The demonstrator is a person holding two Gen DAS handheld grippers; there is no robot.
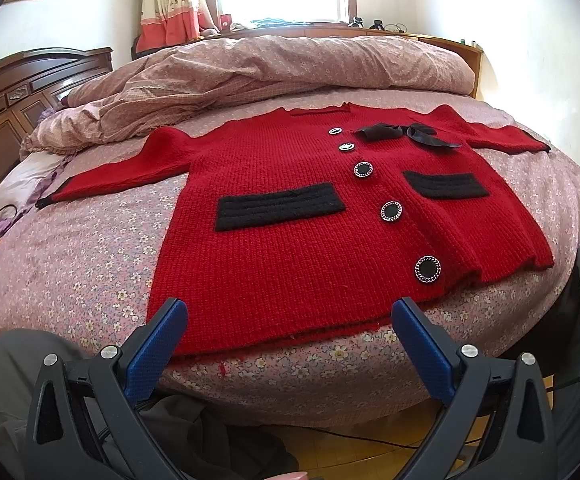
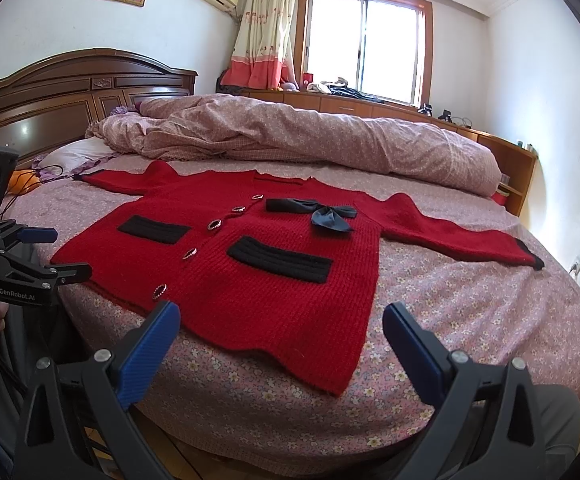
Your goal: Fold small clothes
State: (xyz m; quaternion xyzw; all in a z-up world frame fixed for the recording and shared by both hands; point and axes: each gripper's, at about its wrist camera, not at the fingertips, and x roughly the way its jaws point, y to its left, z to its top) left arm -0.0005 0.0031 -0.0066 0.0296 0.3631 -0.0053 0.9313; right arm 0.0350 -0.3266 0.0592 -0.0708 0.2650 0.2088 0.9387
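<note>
Red cardigan (image 1: 310, 216) flat (hem at bed (image 1: 90, 272) edge); both jaws spread, empty.

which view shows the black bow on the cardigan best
The right wrist view: the black bow faces the camera with its loops and tails distinct. In the left wrist view the bow lies farther off, flattened and smaller.

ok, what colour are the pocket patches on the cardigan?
Black, ribbed, on the red cardigan; the pocket patches show best in the left wrist view.
</note>
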